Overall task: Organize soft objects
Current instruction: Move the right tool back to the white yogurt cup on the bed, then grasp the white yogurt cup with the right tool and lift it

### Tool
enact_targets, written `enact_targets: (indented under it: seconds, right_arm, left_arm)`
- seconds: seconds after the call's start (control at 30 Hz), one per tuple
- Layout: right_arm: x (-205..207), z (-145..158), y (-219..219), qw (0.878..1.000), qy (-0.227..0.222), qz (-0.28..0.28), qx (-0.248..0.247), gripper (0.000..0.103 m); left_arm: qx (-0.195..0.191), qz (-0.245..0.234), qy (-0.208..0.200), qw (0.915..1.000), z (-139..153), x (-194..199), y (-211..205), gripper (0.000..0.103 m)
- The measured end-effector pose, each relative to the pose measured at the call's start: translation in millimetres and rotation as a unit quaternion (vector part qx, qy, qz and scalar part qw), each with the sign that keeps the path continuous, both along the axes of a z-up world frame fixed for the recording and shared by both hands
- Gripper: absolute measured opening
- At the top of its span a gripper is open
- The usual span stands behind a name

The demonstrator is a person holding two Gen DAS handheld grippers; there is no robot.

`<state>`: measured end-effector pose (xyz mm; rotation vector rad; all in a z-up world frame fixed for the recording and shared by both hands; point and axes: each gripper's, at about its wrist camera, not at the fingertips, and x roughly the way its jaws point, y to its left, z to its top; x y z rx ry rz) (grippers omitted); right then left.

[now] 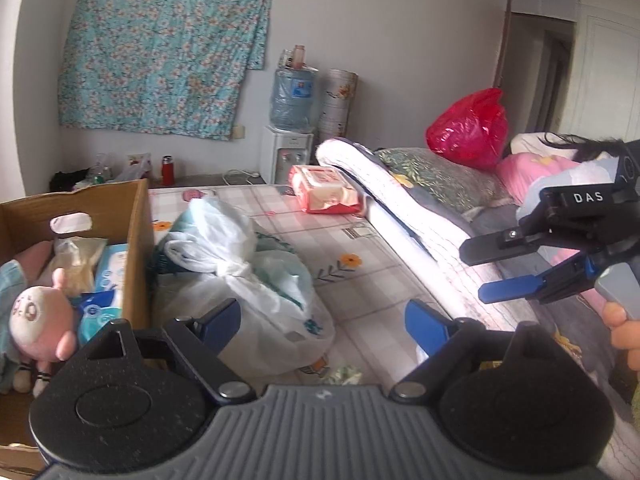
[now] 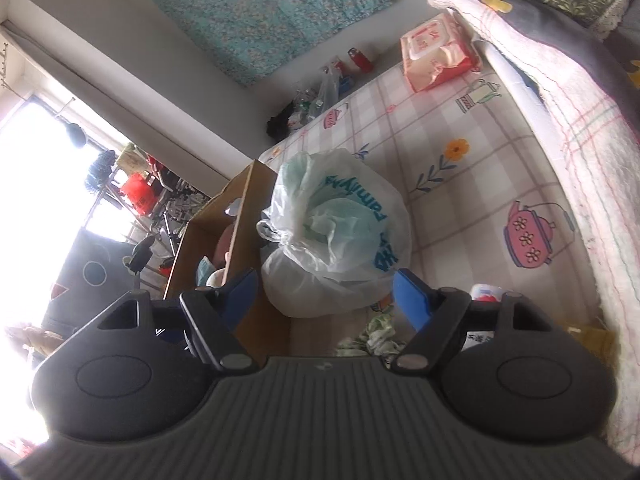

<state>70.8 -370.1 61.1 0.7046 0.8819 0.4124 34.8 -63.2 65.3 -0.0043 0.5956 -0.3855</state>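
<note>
On the bed's checked, flower-printed sheet (image 1: 360,280) sits the knotted white plastic bag stuffed with soft goods (image 1: 248,280), just beside the brown cardboard box (image 1: 138,240). My left tool (image 1: 320,326) has its blue pads spread wide with nothing pinched; the bag lies ahead, between the two pads in the picture, but I cannot tell whether either touches it. My right tool (image 2: 324,296) is likewise released, jaws wide apart, the same bag (image 2: 332,236) lying in front of the gap and nothing gripped.

From the left wrist I see the right tool (image 1: 492,272) itself entering at the right edge, with fingertips of the hand (image 1: 624,332) that carries it. That view also looks into the box: a pink and white plush doll (image 1: 40,320) and blue-and-white packets (image 1: 108,280) lie inside. A red plastic bag (image 1: 468,128) rests on the pillows, and a water dispenser (image 1: 288,120) stands by the wall.

From the right wrist I get the bright window (image 2: 40,160) and a crumpled green-and-white cloth (image 2: 376,336) near the tool. Both views show the pink wet-wipe pack (image 2: 436,52) beside the folded quilt (image 2: 560,120).
</note>
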Motion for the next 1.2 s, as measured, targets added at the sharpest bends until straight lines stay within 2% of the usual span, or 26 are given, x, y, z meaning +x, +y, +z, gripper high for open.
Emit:
enact_targets:
  seconds: [0.1,0.17,0.23,0.3,0.4,0.53,0.6,0.8,0.9,0.93,1.0,1.2]
  right_arm:
    - [-6,-12,-11,1.0,0.024,-0.007,-0.017,0.075]
    - [-10,-18,-16,0.999,0.041,-0.006,-0.029,0.074]
    - [-12,-27,-21,0.998,0.057,0.0,-0.042,0.071]
    - [-13,-35,-24,0.996,0.068,0.007,-0.054,0.063]
    - [-13,-49,-29,0.994,0.089,0.023,-0.057,0.051]
    - [-10,-64,-32,0.992,0.102,0.035,-0.063,0.044]
    - [-7,-70,-32,0.991,0.105,0.043,-0.067,0.038]
    - [1,-85,-28,0.988,0.106,0.064,-0.088,0.036]
    - [4,-91,-28,0.988,0.107,0.072,-0.087,0.031]
    - [5,-93,-28,0.988,0.108,0.074,-0.086,0.029]
    - [6,-96,-27,0.988,0.11,0.074,-0.082,0.021]
    - [11,-89,-31,0.991,0.098,0.059,-0.069,0.015]
  left_arm:
    - [0.0,-0.036,-0.002,0.9993,-17,3,-27,0.088]
    - [0.007,-0.056,0.009,0.9984,-29,5,-42,0.082]
    - [0.014,-0.075,0.029,0.9967,-41,11,-54,0.069]
    - [0.015,-0.091,0.05,0.9944,-51,15,-62,0.06]
    - [0.018,-0.107,0.078,0.991,-66,23,-72,0.054]
    - [0.034,-0.117,0.101,0.9874,-81,30,-83,0.04]
    - [0.043,-0.123,0.107,0.9857,-87,32,-88,0.037]
    - [0.066,-0.148,0.127,0.9785,-103,39,-103,0.036]
    - [0.074,-0.157,0.132,0.9759,-108,41,-108,0.029]
    - [0.072,-0.158,0.136,0.9754,-109,42,-108,0.023]
    - [0.07,-0.151,0.136,0.9767,-109,44,-108,0.019]
    - [0.03,-0.134,0.141,0.9804,-96,58,-99,0.016]
